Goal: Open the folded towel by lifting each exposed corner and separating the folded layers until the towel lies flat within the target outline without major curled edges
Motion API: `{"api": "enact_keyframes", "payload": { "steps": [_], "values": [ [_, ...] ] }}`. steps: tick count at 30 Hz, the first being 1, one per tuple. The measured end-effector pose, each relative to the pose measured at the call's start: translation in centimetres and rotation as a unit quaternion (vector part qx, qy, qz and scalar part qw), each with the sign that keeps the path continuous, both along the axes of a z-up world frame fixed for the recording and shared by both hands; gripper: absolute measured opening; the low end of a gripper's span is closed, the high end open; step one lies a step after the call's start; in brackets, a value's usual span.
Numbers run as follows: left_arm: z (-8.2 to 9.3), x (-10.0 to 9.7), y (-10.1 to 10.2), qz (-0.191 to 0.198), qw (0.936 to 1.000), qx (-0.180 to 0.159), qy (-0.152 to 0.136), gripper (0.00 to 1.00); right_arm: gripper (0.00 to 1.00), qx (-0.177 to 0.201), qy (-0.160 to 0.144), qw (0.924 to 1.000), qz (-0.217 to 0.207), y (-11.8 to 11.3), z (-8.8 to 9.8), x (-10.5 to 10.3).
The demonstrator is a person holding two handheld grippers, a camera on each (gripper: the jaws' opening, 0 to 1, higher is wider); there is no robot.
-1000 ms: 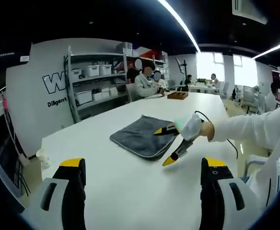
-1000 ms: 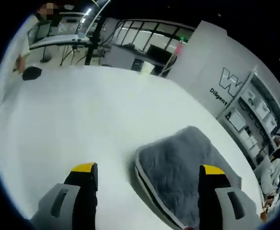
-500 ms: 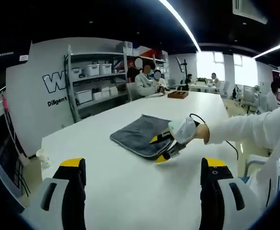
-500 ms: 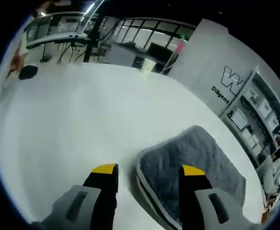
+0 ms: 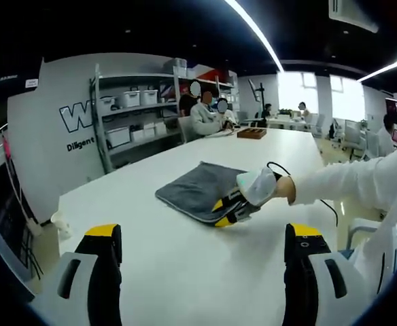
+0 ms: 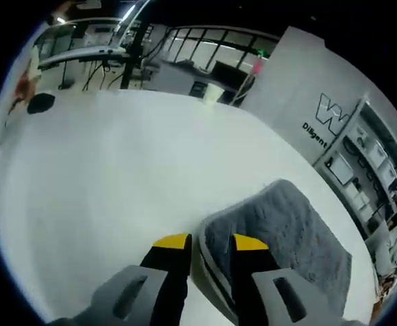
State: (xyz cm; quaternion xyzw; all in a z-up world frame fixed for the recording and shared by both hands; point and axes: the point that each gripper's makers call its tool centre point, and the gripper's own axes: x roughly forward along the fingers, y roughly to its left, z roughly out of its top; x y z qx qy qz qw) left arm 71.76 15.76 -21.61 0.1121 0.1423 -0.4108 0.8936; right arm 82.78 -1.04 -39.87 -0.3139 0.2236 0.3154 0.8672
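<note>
Since the big white worktop (image 5: 185, 272) carries everything, start there: it runs long and wide, with shelves (image 5: 134, 112) and people far off at its back end. On it lies the grey towel (image 5: 198, 190), folded, out toward the middle. Its long side runs away from the right gripper (image 6: 209, 242), and its near corner points back at that gripper. The right gripper is right at that corner, much nearer than the left gripper (image 5: 202, 234), which hangs well back with its fingers spread wide and nothing between them. The right fingers (image 6: 173, 242) are almost pressed together around the light edge of the corner, one on each side, but I cannot tell if they pinch it yet. I think the next move is to nip that corner and lift it.
</note>
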Motion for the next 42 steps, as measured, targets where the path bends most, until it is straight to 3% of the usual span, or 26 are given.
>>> {"api": "enact_keyframes", "payload": {
  "steps": [3,9,25,42],
  "values": [
    [0.0,0.0,0.0,0.0,1.0,0.001,0.0,0.99,0.08,0.009,0.0,0.9999,-0.006,-0.1,0.3,0.1],
    [0.0,-0.1,-0.1,-0.003,1.0,0.003,-0.002,0.99,0.01,0.009,-0.01,0.9998,-0.015,-0.5,0.9,0.6],
    [0.2,0.1,0.2,-0.003,1.0,0.003,-0.002,0.99,0.0,0.004,0.0,0.9995,-0.03,-0.5,0.1,1.2],
    [-0.2,0.7,0.6,0.009,0.9999,0.005,0.006,0.99,0.0,0.049,-0.036,0.995,-0.079,-4.0,4.4,3.2]
  ]
}}
